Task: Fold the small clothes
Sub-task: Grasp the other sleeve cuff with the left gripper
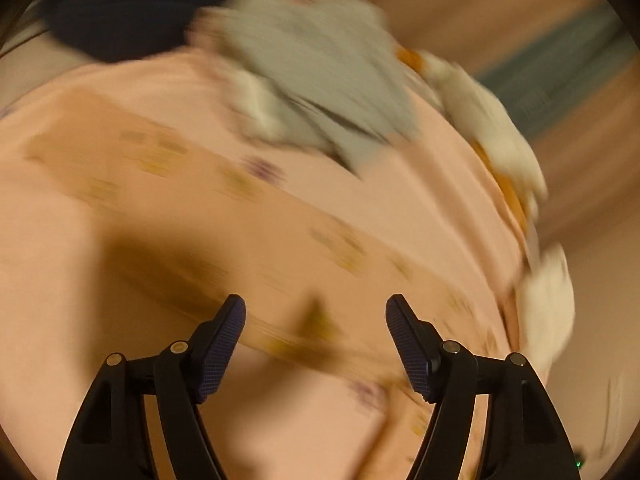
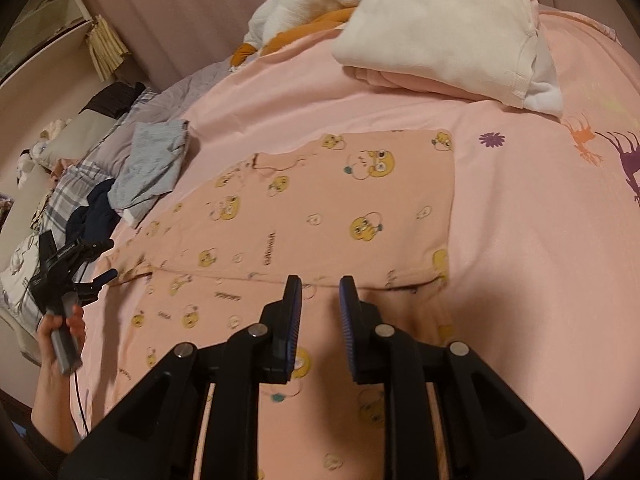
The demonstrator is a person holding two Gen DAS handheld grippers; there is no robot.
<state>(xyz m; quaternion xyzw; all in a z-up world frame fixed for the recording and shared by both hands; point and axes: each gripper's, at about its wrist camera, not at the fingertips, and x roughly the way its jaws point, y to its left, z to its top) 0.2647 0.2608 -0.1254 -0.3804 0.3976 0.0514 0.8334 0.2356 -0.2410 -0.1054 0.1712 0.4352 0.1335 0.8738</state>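
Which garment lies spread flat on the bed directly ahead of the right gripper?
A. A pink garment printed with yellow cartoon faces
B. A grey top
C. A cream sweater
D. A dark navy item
A. The pink printed garment lies flat in front of the right gripper, while the grey top and navy item are bunched at the left and the cream sweater is at the far edge.

The peach printed garment (image 2: 320, 200) is looking like soft matt cotton; the pink bedsheet (image 2: 520, 240) is showing smooth matt cloth; gripper pads (image 2: 294, 320) are looking finely textured.
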